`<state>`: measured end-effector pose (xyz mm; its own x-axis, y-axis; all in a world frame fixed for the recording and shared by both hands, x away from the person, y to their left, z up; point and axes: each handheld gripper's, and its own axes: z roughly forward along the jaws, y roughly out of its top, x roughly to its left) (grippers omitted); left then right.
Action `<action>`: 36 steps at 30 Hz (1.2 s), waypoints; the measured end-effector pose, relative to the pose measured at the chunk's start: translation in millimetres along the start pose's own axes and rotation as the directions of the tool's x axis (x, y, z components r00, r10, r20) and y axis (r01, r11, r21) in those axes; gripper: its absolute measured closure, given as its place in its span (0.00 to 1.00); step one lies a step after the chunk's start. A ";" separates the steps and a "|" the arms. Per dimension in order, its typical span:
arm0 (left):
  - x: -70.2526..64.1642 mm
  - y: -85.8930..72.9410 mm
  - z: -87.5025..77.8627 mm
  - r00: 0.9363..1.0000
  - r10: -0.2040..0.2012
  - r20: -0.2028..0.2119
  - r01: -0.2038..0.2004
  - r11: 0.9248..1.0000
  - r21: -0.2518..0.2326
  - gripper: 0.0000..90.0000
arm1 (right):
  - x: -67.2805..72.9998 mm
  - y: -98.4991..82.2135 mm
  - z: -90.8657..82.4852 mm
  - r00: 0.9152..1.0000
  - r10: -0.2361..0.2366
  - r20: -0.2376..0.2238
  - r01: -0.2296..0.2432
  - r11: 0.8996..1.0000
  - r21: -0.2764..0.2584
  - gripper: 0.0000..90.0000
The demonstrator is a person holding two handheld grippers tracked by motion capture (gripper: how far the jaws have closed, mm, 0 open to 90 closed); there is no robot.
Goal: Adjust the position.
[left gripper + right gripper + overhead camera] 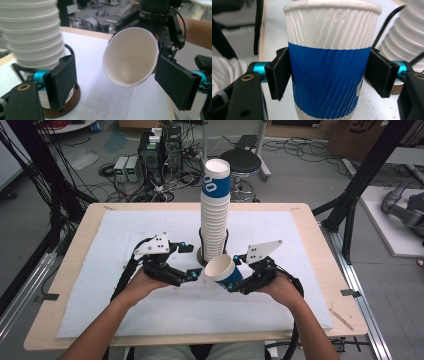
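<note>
Sitting clamped in right hand-held gripper: paper cup.

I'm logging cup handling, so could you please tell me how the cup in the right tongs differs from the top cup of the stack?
The held cup is tipped sideways, mouth toward the left tongs; the top cup stands upright. The held cup is gripped by the right tongs; the top cup sits nested on the stack. Both are white with a blue band.
</note>
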<state>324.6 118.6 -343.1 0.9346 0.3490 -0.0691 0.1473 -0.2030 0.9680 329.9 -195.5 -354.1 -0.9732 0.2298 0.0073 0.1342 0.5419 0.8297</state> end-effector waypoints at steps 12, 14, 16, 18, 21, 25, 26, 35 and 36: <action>10.1 -23.9 -25.1 0.988 -0.062 -0.139 0.042 0.988 -0.145 0.19 | -2.8 -31.6 -25.2 0.989 0.120 0.084 -0.099 0.970 -0.221 0.30; 11.8 -28.3 -29.4 0.984 -0.081 -0.162 0.053 0.984 -0.169 0.19 | -3.3 -36.9 -29.0 0.984 0.132 0.115 -0.101 0.965 -0.242 0.30; 13.6 -32.6 -33.8 0.978 -0.088 -0.191 0.055 0.983 -0.175 0.19 | -3.3 -41.3 -32.9 0.979 0.147 0.144 -0.105 0.959 -0.263 0.30; 15.2 -36.8 -38.2 0.973 -0.077 -0.217 0.038 0.983 -0.180 0.19 | -3.5 -45.2 -37.4 0.973 0.160 0.168 -0.106 0.951 -0.290 0.30; 18.4 -43.5 -44.2 0.958 -0.100 -0.270 0.044 0.977 -0.207 0.20 | -3.6 -50.4 -42.9 0.963 0.176 0.205 -0.103 0.941 -0.322 0.30; 23.1 -51.7 -50.7 0.937 -0.121 -0.329 0.054 0.977 -0.204 0.20 | -3.5 -56.0 -47.5 0.953 0.186 0.240 -0.094 0.932 -0.350 0.30; 23.6 -53.4 -51.9 0.932 -0.119 -0.343 0.051 0.978 -0.201 0.21 | -3.4 -57.1 -48.3 0.951 0.184 0.248 -0.088 0.931 -0.353 0.30; 26.7 -72.2 -60.2 0.914 -0.117 -0.389 0.051 0.983 -0.178 0.21 | -5.7 -64.9 -52.6 0.933 0.204 0.298 -0.082 0.923 -0.376 0.30; 27.3 -73.7 -61.7 0.913 -0.122 -0.389 0.055 0.983 -0.178 0.20 | -5.5 -65.2 -53.5 0.931 0.204 0.301 -0.079 0.921 -0.381 0.30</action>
<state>319.3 199.5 -401.5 0.7091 0.6997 -0.0872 0.1389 -0.0174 0.9902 316.5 -275.3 -378.4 -0.8227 0.5685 0.0082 0.1290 0.1727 0.9765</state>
